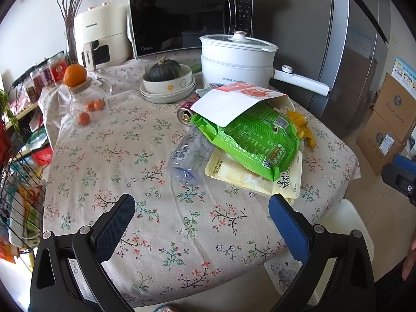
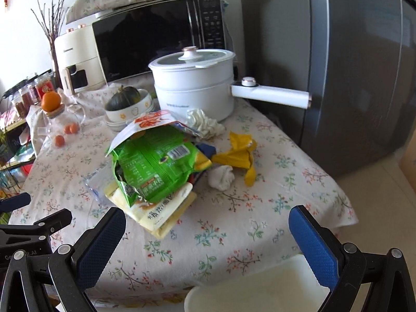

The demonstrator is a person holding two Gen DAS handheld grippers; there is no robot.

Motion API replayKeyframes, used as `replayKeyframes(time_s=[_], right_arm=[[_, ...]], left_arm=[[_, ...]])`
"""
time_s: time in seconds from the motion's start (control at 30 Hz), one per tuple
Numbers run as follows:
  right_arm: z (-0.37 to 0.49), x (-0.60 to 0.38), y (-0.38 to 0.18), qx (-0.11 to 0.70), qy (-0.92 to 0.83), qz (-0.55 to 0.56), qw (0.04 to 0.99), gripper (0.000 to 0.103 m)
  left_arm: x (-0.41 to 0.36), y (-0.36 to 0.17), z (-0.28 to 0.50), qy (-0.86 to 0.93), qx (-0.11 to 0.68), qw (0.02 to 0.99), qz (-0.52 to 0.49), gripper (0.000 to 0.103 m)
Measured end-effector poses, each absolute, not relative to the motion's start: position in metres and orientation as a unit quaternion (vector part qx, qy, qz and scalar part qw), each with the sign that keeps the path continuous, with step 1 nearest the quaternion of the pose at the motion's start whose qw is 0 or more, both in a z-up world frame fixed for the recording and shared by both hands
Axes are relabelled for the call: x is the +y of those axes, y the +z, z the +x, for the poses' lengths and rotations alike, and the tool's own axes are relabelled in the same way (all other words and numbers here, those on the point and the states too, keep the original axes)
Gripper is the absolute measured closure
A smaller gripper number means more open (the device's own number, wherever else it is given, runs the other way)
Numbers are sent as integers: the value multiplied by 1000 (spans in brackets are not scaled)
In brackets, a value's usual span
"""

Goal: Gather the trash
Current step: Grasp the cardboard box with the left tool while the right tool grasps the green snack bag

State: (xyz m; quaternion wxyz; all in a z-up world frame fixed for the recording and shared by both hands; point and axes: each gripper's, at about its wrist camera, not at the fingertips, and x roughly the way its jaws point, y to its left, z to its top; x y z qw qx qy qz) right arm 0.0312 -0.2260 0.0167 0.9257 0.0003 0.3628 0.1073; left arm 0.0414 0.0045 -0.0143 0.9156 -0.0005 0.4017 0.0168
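Observation:
A heap of trash lies on the floral tablecloth (image 1: 161, 234). On top is a green snack bag (image 1: 254, 140) (image 2: 156, 163) under a white and red paper packet (image 1: 228, 101) (image 2: 148, 124). Pale yellow pouches (image 1: 249, 179) (image 2: 158, 215) lie beneath. A clear plastic bottle (image 1: 188, 156) and a drink can (image 1: 185, 114) lie at the heap's left. Yellow wrappers (image 2: 239, 153) and crumpled white tissues (image 2: 221, 178) (image 2: 204, 123) sit on its right. My left gripper (image 1: 201, 215) is open and empty, short of the heap. My right gripper (image 2: 208, 236) is open and empty too, near the table's front edge.
A white electric pot (image 1: 236, 59) with a long handle, a bowl holding a dark squash (image 1: 166, 78), a microwave (image 1: 189, 23) and an air fryer (image 1: 101, 36) stand at the back. A glass teapot with oranges (image 1: 83, 101) is at left. A fridge (image 2: 351, 65) and cardboard boxes (image 1: 387, 124) are at right. A white chair seat (image 2: 260, 288) sits below the front edge.

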Motion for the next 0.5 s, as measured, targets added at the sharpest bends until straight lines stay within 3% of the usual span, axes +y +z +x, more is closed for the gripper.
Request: replayKeyframes(time_s=[0.3,0.5], right_arm=[[116,-253,26,458,129,95,874,0],[154,-284,-6,480,112,245,835,0]], left_arm=[[5,15,91,-12,401,916,-28,4],[-42,14,137,3,379,920,103,4]])
